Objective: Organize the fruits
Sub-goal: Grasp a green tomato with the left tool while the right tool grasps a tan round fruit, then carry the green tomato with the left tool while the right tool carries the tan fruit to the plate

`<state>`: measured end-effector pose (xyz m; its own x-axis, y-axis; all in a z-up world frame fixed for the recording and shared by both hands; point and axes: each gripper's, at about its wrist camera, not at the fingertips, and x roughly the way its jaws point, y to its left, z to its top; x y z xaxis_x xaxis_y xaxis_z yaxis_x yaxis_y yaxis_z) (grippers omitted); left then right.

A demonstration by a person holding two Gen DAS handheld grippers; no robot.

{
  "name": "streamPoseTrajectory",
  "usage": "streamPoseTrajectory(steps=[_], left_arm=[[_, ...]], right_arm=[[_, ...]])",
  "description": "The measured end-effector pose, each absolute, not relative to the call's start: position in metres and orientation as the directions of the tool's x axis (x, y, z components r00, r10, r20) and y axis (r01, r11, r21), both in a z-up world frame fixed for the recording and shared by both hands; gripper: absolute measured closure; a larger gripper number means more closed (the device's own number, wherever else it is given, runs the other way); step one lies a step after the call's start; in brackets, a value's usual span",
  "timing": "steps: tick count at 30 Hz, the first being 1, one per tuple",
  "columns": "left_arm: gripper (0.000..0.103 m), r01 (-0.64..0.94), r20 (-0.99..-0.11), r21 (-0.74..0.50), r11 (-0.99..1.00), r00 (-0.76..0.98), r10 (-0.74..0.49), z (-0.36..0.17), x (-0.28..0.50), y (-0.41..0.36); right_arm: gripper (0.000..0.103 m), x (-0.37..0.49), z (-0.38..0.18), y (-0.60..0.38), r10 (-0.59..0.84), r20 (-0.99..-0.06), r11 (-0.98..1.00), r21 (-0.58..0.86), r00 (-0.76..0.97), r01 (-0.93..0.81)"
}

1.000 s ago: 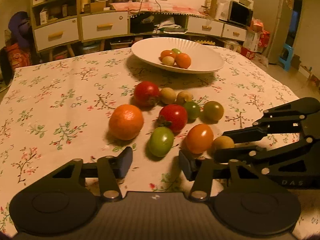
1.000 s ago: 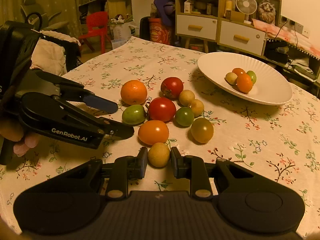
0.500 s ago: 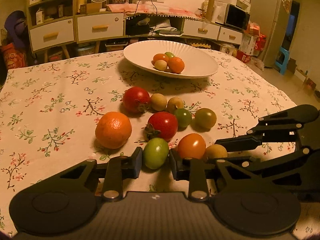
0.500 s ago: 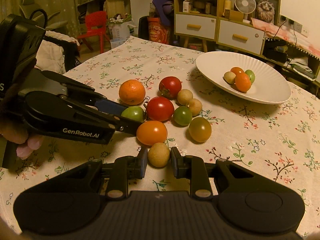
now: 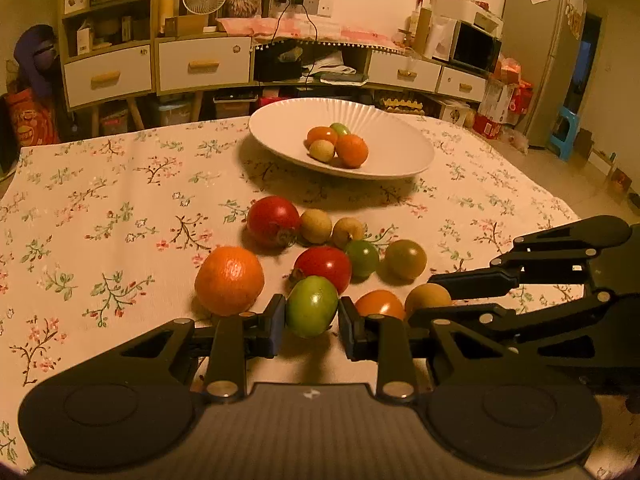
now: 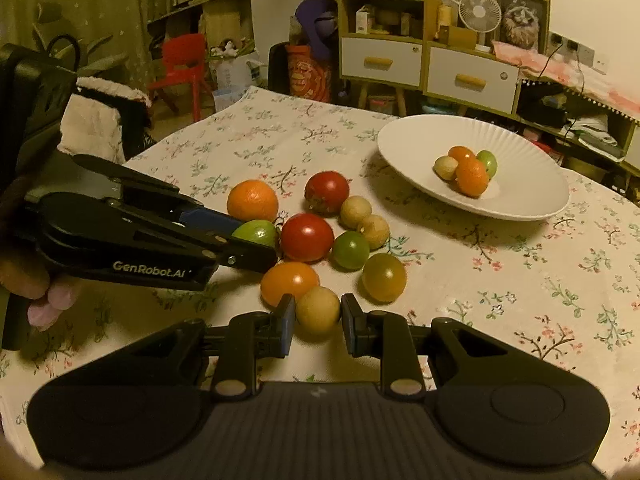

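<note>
Your left gripper (image 5: pixel 312 322) is clamped on the green tomato (image 5: pixel 311 306), pads pressing both sides; the fruit sits at the near edge of the cluster on the floral tablecloth (image 5: pixel 120 208), just beside the orange (image 5: pixel 229 280) and touching the red tomato (image 5: pixel 325 267) behind it. Your right gripper (image 6: pixel 318 322) is clenched on the pale round fruit (image 6: pixel 317 310), beside the orange tomato (image 6: pixel 289 281). The white plate (image 5: pixel 392 160) stands farther back, apart from the cluster, holding four small fruits. Your fingers (image 6: pixel 48 308) show at the left gripper's handle.
</note>
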<state>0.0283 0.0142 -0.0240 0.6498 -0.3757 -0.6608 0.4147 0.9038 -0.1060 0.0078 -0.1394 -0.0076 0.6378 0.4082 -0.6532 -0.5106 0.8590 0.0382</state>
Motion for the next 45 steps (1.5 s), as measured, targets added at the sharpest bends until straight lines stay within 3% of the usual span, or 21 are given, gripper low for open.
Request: streamPoseTrajectory(steps=[25, 45], left_arm=[[0.069, 0.43, -0.612, -0.112, 0.896, 0.681, -0.403, 0.012, 0.056, -0.033], [0.069, 0.431, -0.713, 0.007, 0.902, 0.635, -0.298, -0.001, 0.139, -0.078]], right_arm=[[0.081, 0.063, 0.019, -0.18, 0.337, -0.611, 0.922, 0.061, 0.716, -0.382], [0.081, 0.149, 0.01, -0.214, 0.287, -0.629, 0.947, 0.074, 0.723, -0.312]])
